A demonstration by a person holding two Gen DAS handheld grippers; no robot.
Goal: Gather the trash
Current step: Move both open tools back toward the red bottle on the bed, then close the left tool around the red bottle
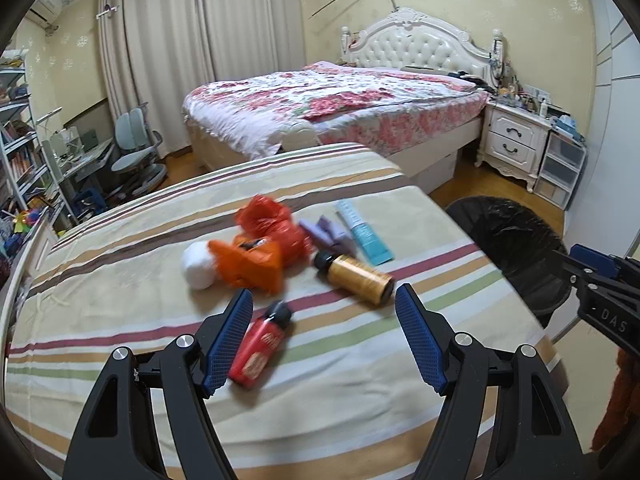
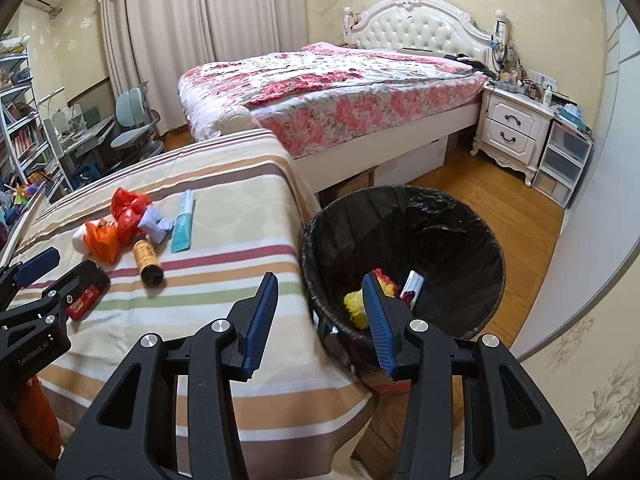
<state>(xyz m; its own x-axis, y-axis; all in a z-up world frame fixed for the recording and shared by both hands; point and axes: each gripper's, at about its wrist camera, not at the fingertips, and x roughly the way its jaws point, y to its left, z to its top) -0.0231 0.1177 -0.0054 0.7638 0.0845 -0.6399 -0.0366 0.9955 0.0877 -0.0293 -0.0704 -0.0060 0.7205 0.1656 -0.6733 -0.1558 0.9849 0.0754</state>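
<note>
Trash lies on the striped tablecloth point(image 1: 360, 360): a red bottle point(image 1: 260, 344), an amber bottle point(image 1: 356, 278), orange wrappers point(image 1: 252, 260), a red plastic bag point(image 1: 272, 220), a white ball point(image 1: 198, 266), purple paper point(image 1: 326, 232) and a teal tube point(image 1: 364, 232). My left gripper point(image 1: 324, 292) is open above the cloth, with the red bottle lying beside its left finger, not pinched. My right gripper point(image 2: 320, 278) is open and holds nothing, hovering over the table edge and the rim of the black-lined bin point(image 2: 440, 240). A yellow item point(image 2: 356, 304) and a white packet point(image 2: 412, 286) lie inside the bin.
The bin point(image 1: 508, 240) stands on the wooden floor just right of the table. A floral bed point(image 2: 340, 92), a white nightstand point(image 2: 512, 128) and plastic drawers point(image 2: 564, 164) lie behind. Shelves and a desk chair point(image 1: 136, 152) fill the left side.
</note>
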